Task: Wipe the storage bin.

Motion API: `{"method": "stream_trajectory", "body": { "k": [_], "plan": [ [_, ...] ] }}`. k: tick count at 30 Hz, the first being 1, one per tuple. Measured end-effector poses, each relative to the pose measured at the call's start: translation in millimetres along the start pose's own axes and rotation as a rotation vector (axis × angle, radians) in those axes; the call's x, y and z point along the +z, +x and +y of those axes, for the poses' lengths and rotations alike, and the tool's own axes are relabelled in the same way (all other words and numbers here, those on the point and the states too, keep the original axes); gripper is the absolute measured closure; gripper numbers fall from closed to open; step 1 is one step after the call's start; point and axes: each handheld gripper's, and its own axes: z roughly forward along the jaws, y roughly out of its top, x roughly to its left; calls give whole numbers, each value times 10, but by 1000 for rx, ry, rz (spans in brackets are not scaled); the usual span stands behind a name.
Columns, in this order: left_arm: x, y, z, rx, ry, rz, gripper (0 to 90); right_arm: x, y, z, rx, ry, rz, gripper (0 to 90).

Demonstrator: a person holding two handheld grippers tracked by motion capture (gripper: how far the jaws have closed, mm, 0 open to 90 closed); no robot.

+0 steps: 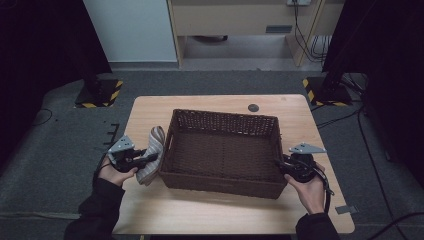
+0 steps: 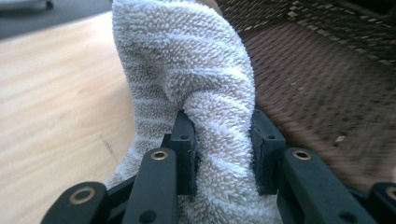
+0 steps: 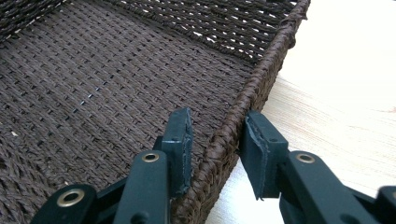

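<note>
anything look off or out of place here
Not much. The towel hangs bunched outside the basket, against its left wall, pinched in the left gripper. The right gripper straddles the basket's right rim, and a gap shows beside one pad.

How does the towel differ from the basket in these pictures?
The towel is pale, fluffy and bunched up; the basket is dark brown, woven and stiff, an open box shape. The towel is much the smaller. The towel is pinched by the left gripper outside the basket's wall; the basket rests on the table, its rim between the right gripper jaws.
</note>
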Motion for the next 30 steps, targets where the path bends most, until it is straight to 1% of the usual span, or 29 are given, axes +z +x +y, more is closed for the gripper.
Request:
{"method": "stream_trajectory", "body": {
  "k": [2,4,6,9,11,13,15,17,20,21,23,25,27,28,30],
  "plan": [
    [25,-42,24,22,14,-1,666,0,6,-4,3,-3,-2,644],
    [91,-58,50,26,17,2,665,0,12,-5,9,-4,-6,645],
    [146,-21,84,16,10,9,666,1,11,-4,9,-4,-6,642],
    [222,42,119,10,2,16,666,9,7,1,26,-3,-7,634],
    [233,61,114,19,13,15,665,8,7,2,24,-2,-10,631],
    [228,59,74,24,23,17,665,4,7,-1,20,-2,-9,630],
    [230,35,-9,20,38,21,667,5,6,-5,15,-4,-12,629],
    [271,6,-130,2,71,16,666,4,7,-4,16,-3,-12,629],
    [388,-25,-310,-19,122,1,665,4,9,-3,16,-2,-13,630],
    [417,-24,-333,-17,147,0,665,5,8,-4,14,-4,-13,629],
    [450,-19,-341,-16,161,2,665,5,8,-3,15,-2,-12,629],
    [438,-11,-318,-20,160,8,665,5,5,-4,16,-3,-11,628],
    [368,1,-280,-31,134,16,664,4,2,-7,14,-3,-9,626],
    [315,9,-251,-36,112,18,664,4,3,-8,16,-3,-8,626],
    [183,26,-176,-48,46,22,664,3,5,-8,13,-4,-10,626]
  ]
}}
